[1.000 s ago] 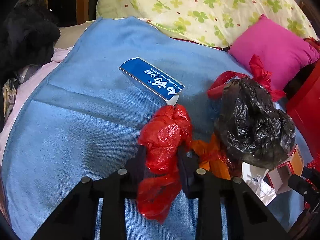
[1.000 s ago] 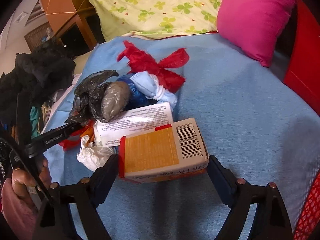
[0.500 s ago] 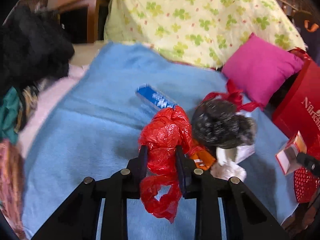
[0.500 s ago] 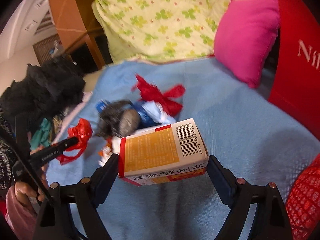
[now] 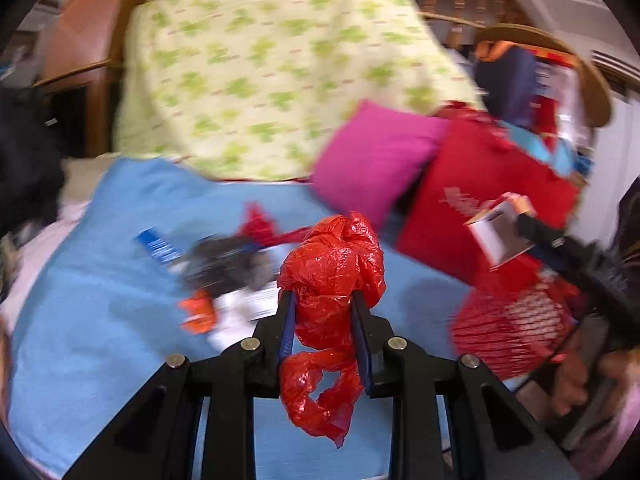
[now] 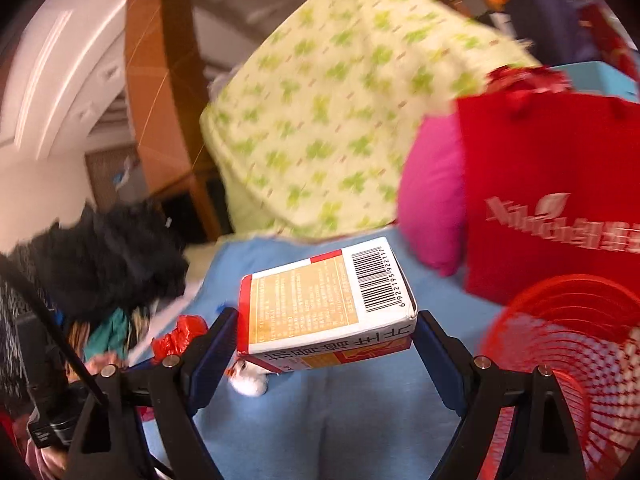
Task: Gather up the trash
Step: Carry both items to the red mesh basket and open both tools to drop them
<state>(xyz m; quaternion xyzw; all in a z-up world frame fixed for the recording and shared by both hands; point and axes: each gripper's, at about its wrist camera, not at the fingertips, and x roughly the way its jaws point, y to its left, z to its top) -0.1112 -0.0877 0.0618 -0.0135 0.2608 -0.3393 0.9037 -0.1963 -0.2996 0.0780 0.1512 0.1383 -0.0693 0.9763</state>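
My left gripper is shut on a crumpled red plastic bag and holds it up above the blue blanket. My right gripper is shut on an orange and white cardboard box with a barcode, held in the air. That box also shows in the left wrist view at the right, and the red bag shows small in the right wrist view. A red mesh basket stands at the lower right, also in the left wrist view.
More trash lies on the blanket: a blue box, a black bag, orange and white scraps. A pink cushion, a red paper bag and a green-patterned pillow stand behind. Dark clothes pile at the left.
Both grippers have lifted with their loads and swung to the right. The red mesh basket and the red paper bag have come into view.
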